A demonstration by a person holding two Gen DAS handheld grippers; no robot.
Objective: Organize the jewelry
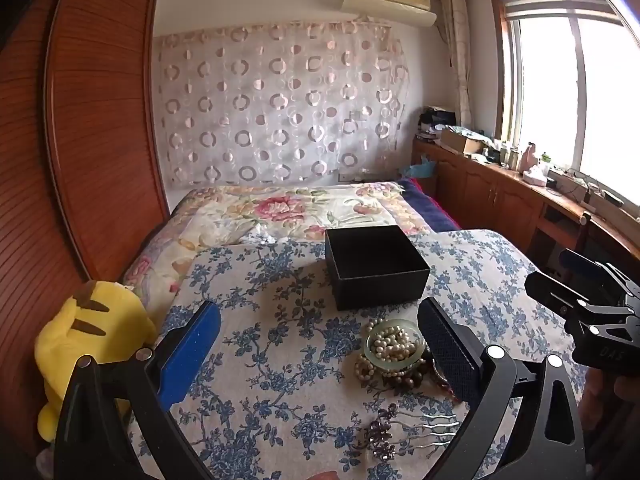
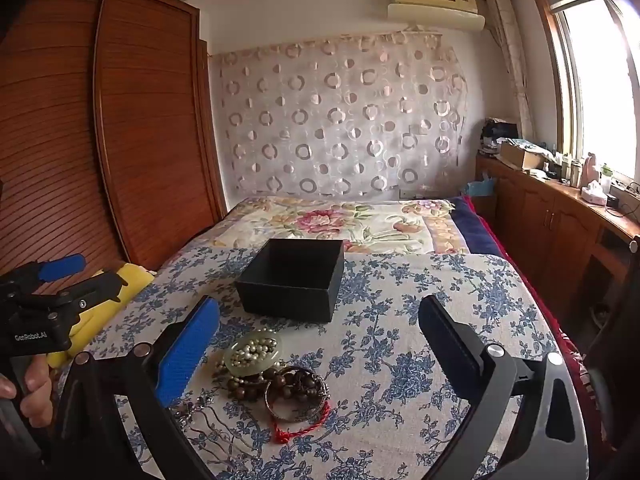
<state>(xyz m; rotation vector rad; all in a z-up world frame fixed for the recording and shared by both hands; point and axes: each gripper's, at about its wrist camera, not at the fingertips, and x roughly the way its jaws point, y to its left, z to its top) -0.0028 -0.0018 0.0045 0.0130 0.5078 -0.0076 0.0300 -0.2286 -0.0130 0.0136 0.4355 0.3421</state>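
An open black box (image 1: 376, 266) (image 2: 294, 278) stands on the blue-flowered cloth. In front of it lies a jewelry pile: a pale jade bangle (image 1: 394, 346) (image 2: 253, 351) with a pearl strand inside it, dark wooden beads (image 2: 298, 386), a metal bangle (image 2: 296, 416) and a red cord (image 2: 298, 430). A purple flowered hair comb (image 1: 404, 432) lies nearest me. My left gripper (image 1: 320, 344) is open and empty above the cloth, left of the pile. My right gripper (image 2: 320, 340) is open and empty, with the pile by its left finger.
A yellow plush toy (image 1: 86, 344) sits at the cloth's left edge. A flowered bedspread (image 1: 288, 212) lies behind the box. A wooden wardrobe (image 1: 92, 120) stands on the left, a cluttered wooden counter (image 1: 520, 184) under the window on the right.
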